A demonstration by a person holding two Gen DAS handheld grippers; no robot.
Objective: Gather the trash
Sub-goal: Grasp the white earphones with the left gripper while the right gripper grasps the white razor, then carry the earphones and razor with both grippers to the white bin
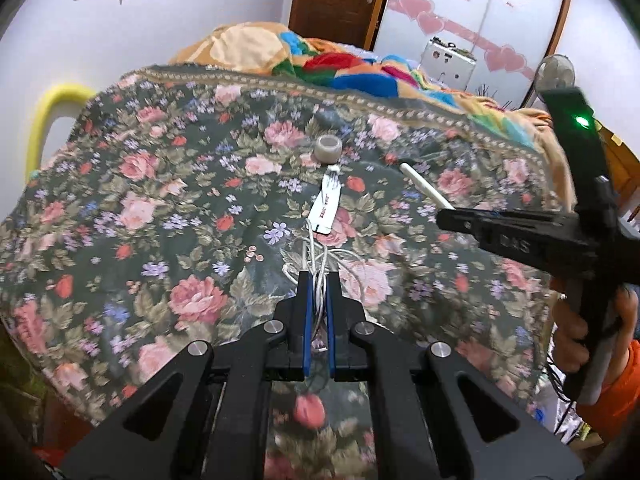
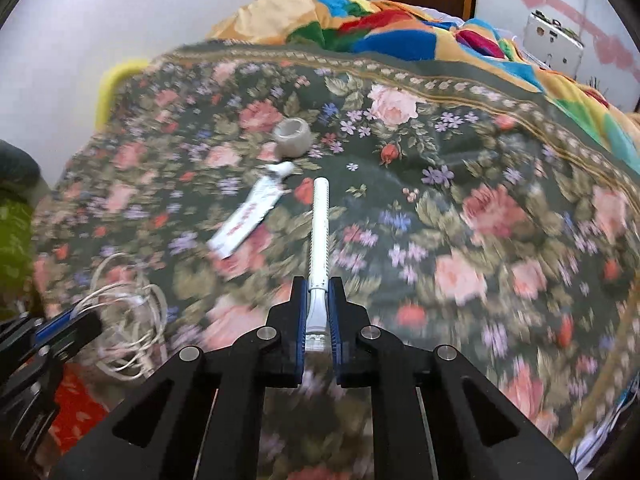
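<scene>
The left gripper [image 1: 319, 280] pinched a tangled white cord [image 1: 320, 268]; the right gripper [image 2: 319, 286] clamped a white razor [image 2: 319, 232] over the bed [image 2: 440, 208].

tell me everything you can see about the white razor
The white razor is a slim plastic disposable with a ribbed handle and a wider head. The right gripper is shut on its head end, the handle pointing straight ahead over the floral bedspread; whether its tip touches the cloth is unclear.
</scene>
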